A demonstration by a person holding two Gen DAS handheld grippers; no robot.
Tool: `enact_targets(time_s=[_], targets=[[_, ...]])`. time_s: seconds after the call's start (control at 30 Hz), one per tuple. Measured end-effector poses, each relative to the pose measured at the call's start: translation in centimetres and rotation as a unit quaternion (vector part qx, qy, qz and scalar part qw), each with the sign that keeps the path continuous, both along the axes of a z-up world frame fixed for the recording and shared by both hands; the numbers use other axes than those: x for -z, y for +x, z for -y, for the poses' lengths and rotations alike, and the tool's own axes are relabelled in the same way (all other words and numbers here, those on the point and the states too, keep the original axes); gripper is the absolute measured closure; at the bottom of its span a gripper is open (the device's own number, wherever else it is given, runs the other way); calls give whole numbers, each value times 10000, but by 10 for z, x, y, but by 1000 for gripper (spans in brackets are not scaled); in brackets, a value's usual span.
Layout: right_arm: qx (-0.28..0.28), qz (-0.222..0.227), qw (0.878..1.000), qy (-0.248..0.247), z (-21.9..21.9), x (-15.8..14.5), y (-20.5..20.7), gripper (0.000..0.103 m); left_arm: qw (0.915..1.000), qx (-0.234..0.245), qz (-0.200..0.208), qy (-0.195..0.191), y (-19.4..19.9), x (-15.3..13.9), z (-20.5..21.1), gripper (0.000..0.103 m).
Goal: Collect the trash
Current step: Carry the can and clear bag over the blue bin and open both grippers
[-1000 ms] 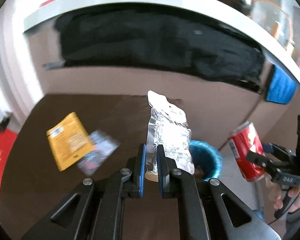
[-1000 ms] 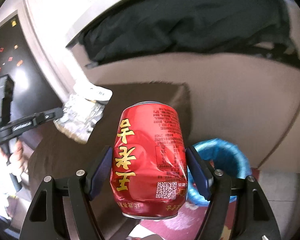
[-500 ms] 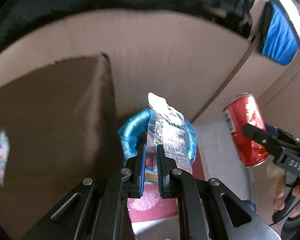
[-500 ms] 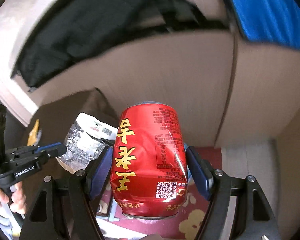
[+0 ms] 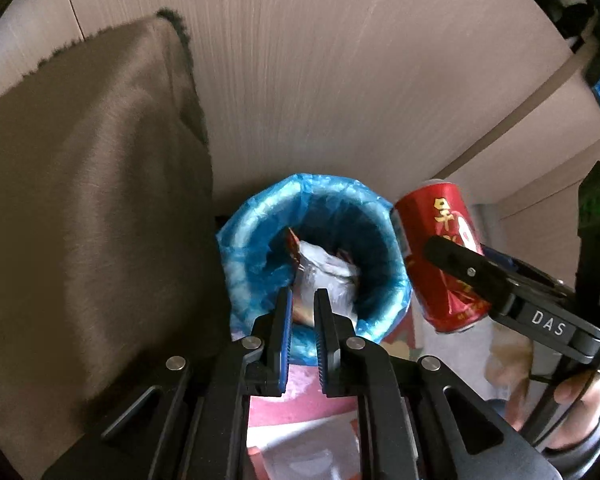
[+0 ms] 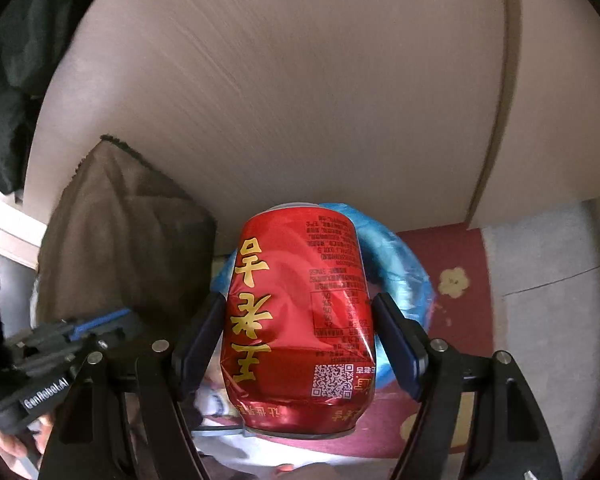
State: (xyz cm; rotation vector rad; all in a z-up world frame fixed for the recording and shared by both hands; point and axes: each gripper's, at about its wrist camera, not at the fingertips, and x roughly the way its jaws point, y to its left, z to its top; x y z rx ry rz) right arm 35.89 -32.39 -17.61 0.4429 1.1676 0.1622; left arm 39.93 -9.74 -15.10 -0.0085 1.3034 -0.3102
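A bin lined with a blue bag stands on the floor by a wooden panel; it also shows behind the can in the right wrist view. A clear plastic wrapper lies inside the bin among other trash. My left gripper hangs over the bin's near rim, jaws slightly apart and empty. My right gripper is shut on a dented red can and holds it just right of the bin; the can also shows in the left wrist view.
A table under a brown cloth stands directly left of the bin. A light wooden panel rises behind it. A red mat and grey floor lie to the right.
My left gripper moved right over the bin and let go of the clear wrapper, which now lies inside. My right gripper brought the can closer to the bin.
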Motion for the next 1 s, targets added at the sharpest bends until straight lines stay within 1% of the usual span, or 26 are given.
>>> enact_targets(time_s=[0.03,0.13,0.23,0.3,0.37,0.47,0.53,0.63,0.73,0.77,0.83,0.87,0.93,1.0], targets=[[15,-1,10000,25,2,3,1,30,10000,-19,-15,-6,1,1,0,91],[39,59,9999,-103,4,5,2,30,9999,-70,-16,-92,-1,-1,-3,90],[-59,73,9998,-171,0,1,2,30,9994,-119,-20,-323,-3,-8,-10,90],[-104,89,9999,-105,-3,0,2,30,9989,-132,44,-438,-6,-18,-14,90],[-167,69,9998,1,-7,-1,2,30,9984,-64,209,-531,-12,-33,-18,90],[-140,98,9998,127,-13,-1,5,30,9976,26,421,-553,-20,-50,-21,89],[-38,112,9999,-86,-18,-3,5,30,9967,103,529,-601,-27,-61,-24,89],[-49,286,9989,-358,-28,-13,3,30,9956,141,702,-610,-34,-74,-33,89],[-221,390,9980,-438,-37,-28,-1,30,9934,150,886,-717,-41,-86,-46,89],[-309,421,9975,-474,-42,-35,-2,30,9919,126,977,-807,-44,-91,-56,89],[-657,418,9954,-566,-56,-52,-4,30,9897,13,1082,-936,-51,-101,-76,89],[-854,387,9936,-636,-66,-60,-4,32,9890,-47,1125,-954,-54,-105,-87,89],[-1112,341,9902,-776,-85,-75,-5,47,9874,-204,1264,-929,-60,-112,-111,89],[-1339,503,9866,-787,-105,-92,-7,51,9843,-503,1463,-845,-68,-123,-151,89]])
